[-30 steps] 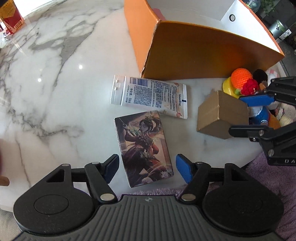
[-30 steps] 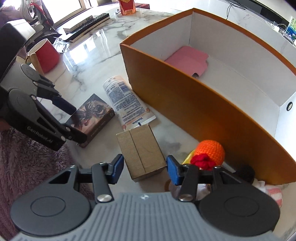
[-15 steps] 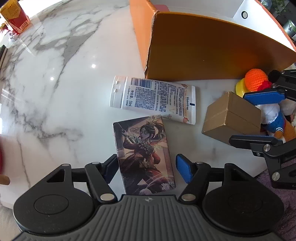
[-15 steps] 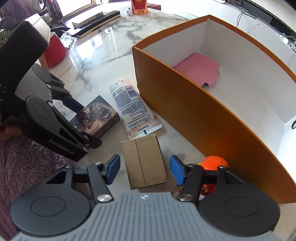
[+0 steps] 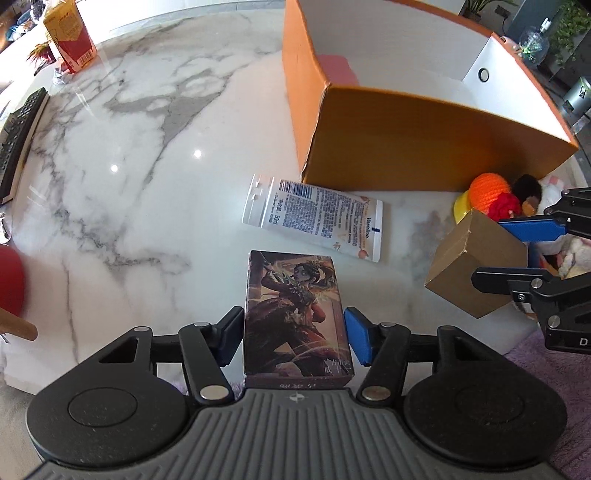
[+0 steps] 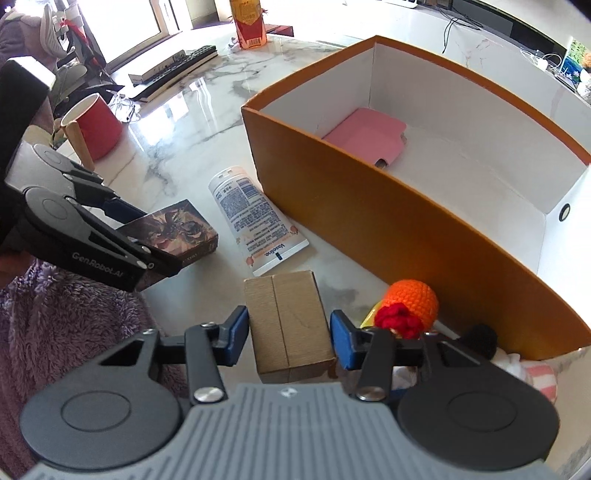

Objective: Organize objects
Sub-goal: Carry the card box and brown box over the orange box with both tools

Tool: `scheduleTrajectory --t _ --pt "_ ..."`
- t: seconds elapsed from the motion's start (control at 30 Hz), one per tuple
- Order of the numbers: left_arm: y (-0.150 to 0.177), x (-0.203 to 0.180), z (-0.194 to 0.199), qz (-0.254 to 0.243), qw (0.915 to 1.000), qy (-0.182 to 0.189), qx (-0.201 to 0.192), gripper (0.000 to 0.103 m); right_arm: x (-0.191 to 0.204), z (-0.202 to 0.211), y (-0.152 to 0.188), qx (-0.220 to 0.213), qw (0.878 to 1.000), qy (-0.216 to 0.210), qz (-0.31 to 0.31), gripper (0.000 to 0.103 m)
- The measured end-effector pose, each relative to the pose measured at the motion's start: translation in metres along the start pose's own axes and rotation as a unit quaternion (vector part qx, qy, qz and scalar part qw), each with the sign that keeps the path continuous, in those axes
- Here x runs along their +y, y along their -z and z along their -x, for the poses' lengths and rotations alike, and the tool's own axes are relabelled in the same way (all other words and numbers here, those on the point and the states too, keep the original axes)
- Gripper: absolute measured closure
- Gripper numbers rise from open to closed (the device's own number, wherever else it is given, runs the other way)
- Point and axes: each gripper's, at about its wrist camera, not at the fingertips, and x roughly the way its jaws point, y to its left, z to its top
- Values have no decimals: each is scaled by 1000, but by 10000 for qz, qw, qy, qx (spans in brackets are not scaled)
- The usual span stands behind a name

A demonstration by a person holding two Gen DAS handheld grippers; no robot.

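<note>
An illustrated card box (image 5: 295, 306) sits between the blue pads of my left gripper (image 5: 293, 341). Its jaws are closing, and both pads press on the box's long sides. In the right wrist view the card box (image 6: 177, 229) hangs tilted in the left gripper (image 6: 155, 240), just off the marble. My right gripper (image 6: 288, 341) has its jaws closing on a brown cardboard box (image 6: 288, 325), which is tipped up off the table. Behind them stands an open orange box (image 6: 369, 229) with a pink item (image 6: 365, 136) inside. A white cream tube (image 5: 314, 218) lies flat before it.
An orange crochet toy (image 6: 413, 299) and other plush toys (image 5: 524, 188) crowd the orange box's near right wall. A red mug (image 6: 92, 129), a keyboard (image 6: 173, 70) and a red-yellow carton (image 6: 251, 22) stand farther back. Purple fluffy fabric (image 6: 55, 325) lies below the table edge.
Both pairs of jaws have narrowed onto their boxes. The card box now sits square between the left pads and has risen. The cardboard box has tilted up off the marble.
</note>
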Motion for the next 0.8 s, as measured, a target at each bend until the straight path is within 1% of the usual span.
scheduleTrajectory --t 0.07,0.2,0.37,0.47,0.53,0.63,0.73,0.8 --pt "0 -2 15 -12 9998 77 -157 35 -1 13 0 -142 9999 3 -59 53" --pt "-14 -15 44 -70 9980 281 -554 35 -4 41 -2 -504 9986 -31 -171 53" --pt "-39 -32 78 -229 9932 515 -1019 35 -17 79 -8 -1011 9941 -31 -392 53" --pt "-59 -43 91 -346 9892 643 -1267 35 -31 99 -15 -1360 9890 103 -564 53" --pt "-76 -51 92 -405 9875 678 -1363 35 -43 109 -21 -1570 9848 252 -698 54" --pt "-102 -61 83 -433 9865 735 -1398 35 -65 115 -32 -1755 9779 435 -1050 54" --pt "-126 -66 64 -358 9870 850 -1319 35 -90 112 -43 -1825 9708 535 -1461 54" --pt "-140 -68 46 -293 9886 867 -1196 35 -103 104 -49 -1808 9677 599 -1653 55"
